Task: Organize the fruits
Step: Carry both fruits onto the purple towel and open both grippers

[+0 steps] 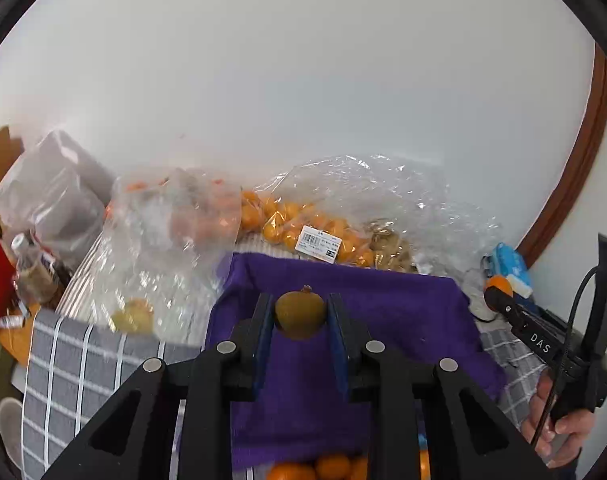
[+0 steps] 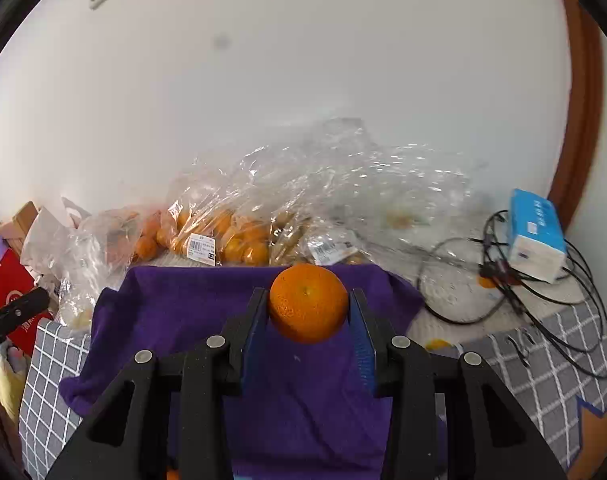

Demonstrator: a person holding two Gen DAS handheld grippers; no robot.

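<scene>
My left gripper (image 1: 300, 312) is shut on a brown-green kiwi (image 1: 300, 314) and holds it above a purple towel (image 1: 403, 312). My right gripper (image 2: 308, 308) is shut on an orange (image 2: 308, 303) above the same purple towel (image 2: 191, 320). The right gripper also shows at the right edge of the left wrist view (image 1: 499, 290), with the orange (image 1: 500, 282) at its tip. Several loose oranges (image 1: 323, 468) lie below the towel's near edge.
Clear plastic bags of small oranges (image 1: 303, 224) (image 2: 223, 236) lie behind the towel by the white wall. A blue tissue pack (image 2: 537, 236) and black cables (image 2: 523, 292) sit at the right. A red box (image 2: 11, 300) and bottles (image 1: 35, 268) are at the left. A grey checked cloth (image 1: 75, 360) covers the table.
</scene>
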